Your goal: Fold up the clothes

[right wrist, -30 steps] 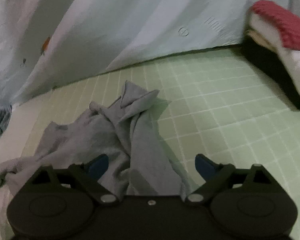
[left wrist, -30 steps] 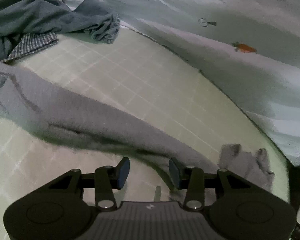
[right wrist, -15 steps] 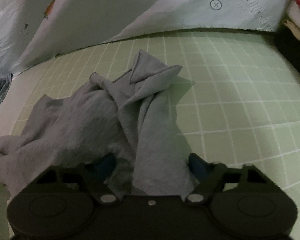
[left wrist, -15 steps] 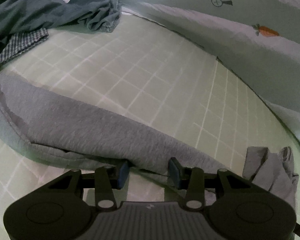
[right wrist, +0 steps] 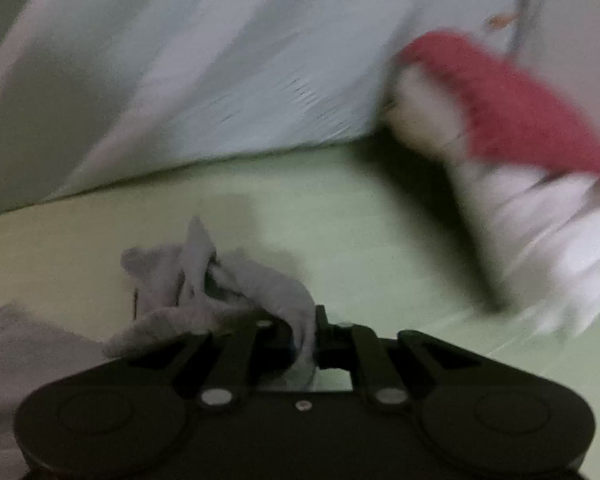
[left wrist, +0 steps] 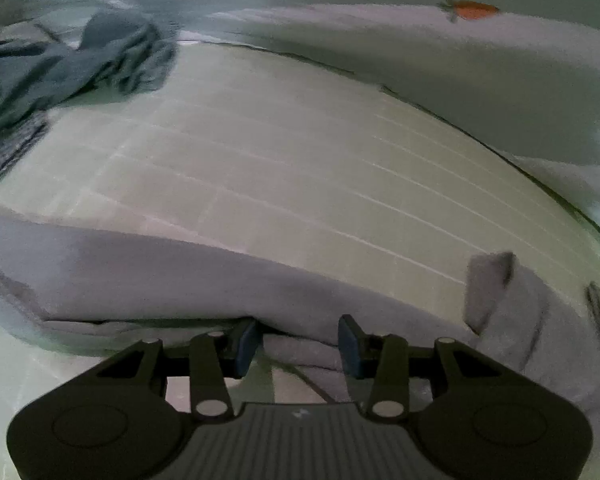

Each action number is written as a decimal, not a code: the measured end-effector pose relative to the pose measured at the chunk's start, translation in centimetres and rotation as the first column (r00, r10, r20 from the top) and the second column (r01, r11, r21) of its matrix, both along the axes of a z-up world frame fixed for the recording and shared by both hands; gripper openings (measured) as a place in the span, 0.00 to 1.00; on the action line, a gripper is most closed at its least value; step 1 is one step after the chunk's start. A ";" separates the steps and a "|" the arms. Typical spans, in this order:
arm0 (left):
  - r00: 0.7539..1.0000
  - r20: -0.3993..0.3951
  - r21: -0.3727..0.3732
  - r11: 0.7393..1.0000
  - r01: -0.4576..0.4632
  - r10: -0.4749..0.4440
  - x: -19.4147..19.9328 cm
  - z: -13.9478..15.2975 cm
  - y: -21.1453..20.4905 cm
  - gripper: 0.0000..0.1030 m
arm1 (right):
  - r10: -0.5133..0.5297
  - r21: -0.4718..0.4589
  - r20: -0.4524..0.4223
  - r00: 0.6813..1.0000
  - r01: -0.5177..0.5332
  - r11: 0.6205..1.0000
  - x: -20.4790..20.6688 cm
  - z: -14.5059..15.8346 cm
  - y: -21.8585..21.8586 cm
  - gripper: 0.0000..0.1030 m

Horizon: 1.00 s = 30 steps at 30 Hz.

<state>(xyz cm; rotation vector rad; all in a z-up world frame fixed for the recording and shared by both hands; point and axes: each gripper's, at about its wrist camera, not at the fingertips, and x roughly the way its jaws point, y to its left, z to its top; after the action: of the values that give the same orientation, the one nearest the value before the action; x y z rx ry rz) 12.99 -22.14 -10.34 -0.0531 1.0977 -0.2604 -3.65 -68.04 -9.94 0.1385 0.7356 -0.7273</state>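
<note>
The grey garment (left wrist: 204, 280) lies rumpled across the green checked mat (left wrist: 300, 168). The right tongs (right wrist: 306, 344) are closed on a bunched end of it; the left tongs (left wrist: 298, 344) stand apart, its edge between the pads, unclamped. With only one bunched end held, the cloth may twist or slip free.

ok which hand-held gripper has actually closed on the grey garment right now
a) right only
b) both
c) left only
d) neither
a) In the right wrist view the right hand-held gripper has its fingers drawn together with a fold of the grey garment pinched between them, while the left hand-held gripper stands open, its blue pads apart at the cloth's edge.
</note>
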 end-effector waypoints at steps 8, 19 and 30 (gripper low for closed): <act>0.997 0.007 -0.005 0.997 0.079 -0.079 -1.6 0.3 -2.3 0.43 | -0.109 -0.353 0.023 0.994 0.110 0.929 -1.8 6.9 -6.1 0.08; 0.999 0.009 0.019 0.999 -0.038 0.038 -2.5 0.9 1.1 0.45 | -0.132 -0.237 0.159 0.978 0.167 0.957 -3.2 10.1 -5.7 0.10; 0.951 -0.043 0.046 0.952 -0.303 0.305 -3.1 0.4 9.5 0.45 | 0.028 0.377 0.177 0.984 -0.094 0.922 -1.6 -0.4 5.9 0.70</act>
<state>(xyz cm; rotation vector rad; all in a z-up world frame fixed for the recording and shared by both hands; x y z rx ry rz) 9.84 -12.65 -9.96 -0.1934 1.1265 0.0398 -5.20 -62.13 -10.31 0.5275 0.7102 -0.4970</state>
